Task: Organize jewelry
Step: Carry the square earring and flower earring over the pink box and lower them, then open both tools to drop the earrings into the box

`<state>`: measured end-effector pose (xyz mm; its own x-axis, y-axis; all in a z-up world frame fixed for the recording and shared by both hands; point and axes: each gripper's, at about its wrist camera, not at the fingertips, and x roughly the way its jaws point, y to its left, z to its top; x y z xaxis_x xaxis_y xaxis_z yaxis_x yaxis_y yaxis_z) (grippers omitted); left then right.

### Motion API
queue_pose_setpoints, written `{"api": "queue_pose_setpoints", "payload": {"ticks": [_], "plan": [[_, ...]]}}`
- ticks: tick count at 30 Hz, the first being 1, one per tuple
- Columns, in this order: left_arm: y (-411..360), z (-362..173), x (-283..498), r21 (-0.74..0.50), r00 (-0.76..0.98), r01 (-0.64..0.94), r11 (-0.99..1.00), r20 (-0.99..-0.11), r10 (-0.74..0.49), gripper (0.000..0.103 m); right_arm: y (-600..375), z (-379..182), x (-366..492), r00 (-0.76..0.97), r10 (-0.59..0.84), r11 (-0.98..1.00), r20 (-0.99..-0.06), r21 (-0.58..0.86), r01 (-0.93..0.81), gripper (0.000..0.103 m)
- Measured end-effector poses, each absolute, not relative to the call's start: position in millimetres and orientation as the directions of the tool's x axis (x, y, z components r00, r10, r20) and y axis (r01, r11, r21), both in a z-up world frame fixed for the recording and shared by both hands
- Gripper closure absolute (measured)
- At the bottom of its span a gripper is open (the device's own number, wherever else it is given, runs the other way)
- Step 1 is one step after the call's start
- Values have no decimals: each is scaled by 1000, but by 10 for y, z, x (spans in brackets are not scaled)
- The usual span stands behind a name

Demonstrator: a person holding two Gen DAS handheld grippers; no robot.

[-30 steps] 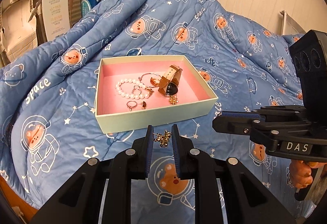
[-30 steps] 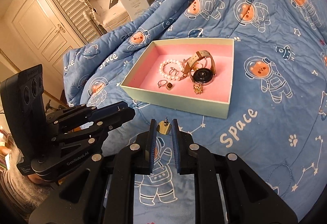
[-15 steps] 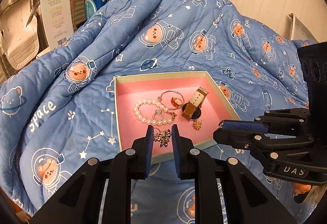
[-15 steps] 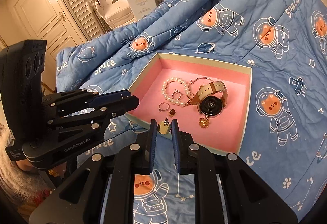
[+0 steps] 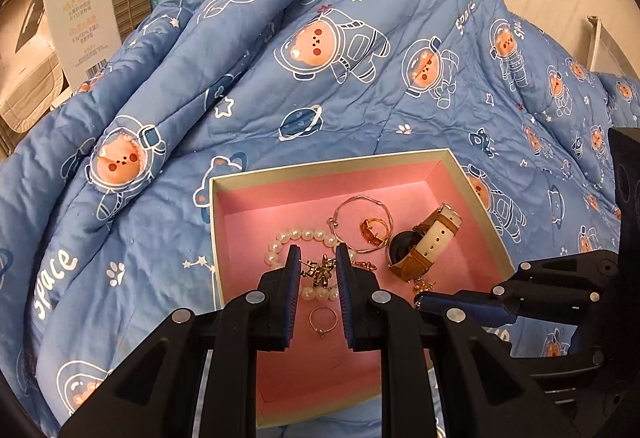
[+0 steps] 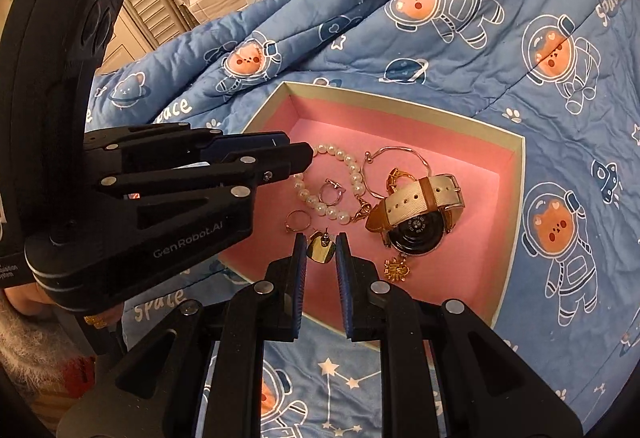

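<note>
I count one pink-lined box [image 6: 508, 206], one watch [image 6: 420, 214], one pearl bracelet [image 6: 340, 178], one bangle [image 5: 362, 224], three rings [image 6: 297, 220], three earrings [image 6: 320, 248], two tongs [image 6: 319, 252].

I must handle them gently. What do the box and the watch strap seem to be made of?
Box: probably cardboard, matte pink inside, with thin stiff walls and pale cut edges. Watch strap: seemingly cream woven fabric with tan leather-like trim, punched holes and a metal buckle.
</note>
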<state>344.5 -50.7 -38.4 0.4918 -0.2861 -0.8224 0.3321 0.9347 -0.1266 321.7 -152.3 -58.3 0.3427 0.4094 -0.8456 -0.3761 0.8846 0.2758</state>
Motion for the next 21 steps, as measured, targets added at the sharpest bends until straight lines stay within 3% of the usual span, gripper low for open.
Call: {"api": "queue_pose_setpoints", "payload": {"ticks": [21], "plan": [[-607, -648, 3723, -118, 414, 312, 943, -876, -247, 86, -1459, -879, 3468, 245, 332, 913, -911, 245, -326, 87]]}}
